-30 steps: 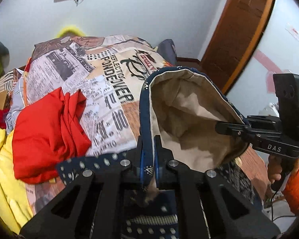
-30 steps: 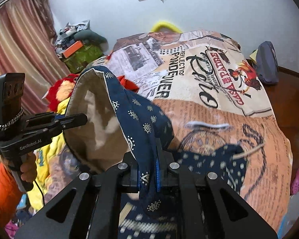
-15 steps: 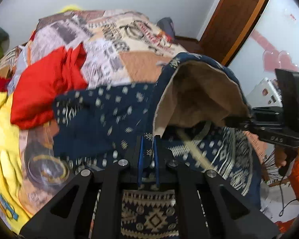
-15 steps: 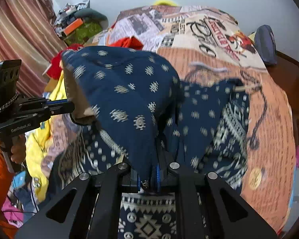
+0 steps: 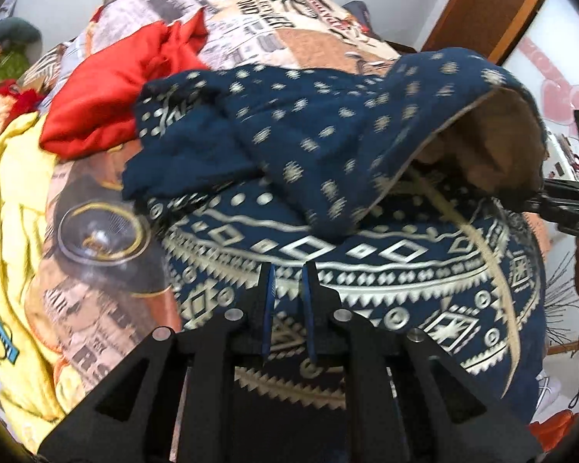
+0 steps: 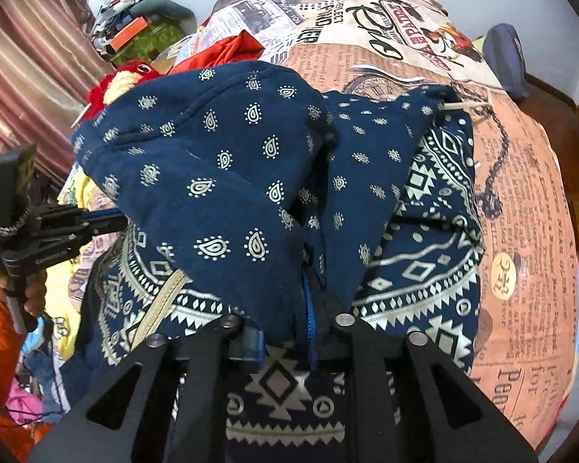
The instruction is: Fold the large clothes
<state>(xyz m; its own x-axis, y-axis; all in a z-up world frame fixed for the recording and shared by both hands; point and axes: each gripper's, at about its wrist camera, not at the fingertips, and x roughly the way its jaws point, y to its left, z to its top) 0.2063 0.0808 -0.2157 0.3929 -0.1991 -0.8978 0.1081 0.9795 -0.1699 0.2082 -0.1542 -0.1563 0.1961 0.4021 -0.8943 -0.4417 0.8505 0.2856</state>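
Released since a second ago, the hood (image 5: 328,146) is lying folded down over the navy hoodie (image 5: 366,270) on the bed (image 6: 521,231); left claw (image 5: 287,270) is standing apart, empty. Right claw (image 6: 289,297) is clamping hood fabric. Bedspread is reading "PONDE".

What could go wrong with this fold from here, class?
1. The hood, seemingly pinched by the right gripper, balloons; dropped now, it may land bunched.
2. The drawstring lies loose across the hoodie body and could get trapped under the fold.
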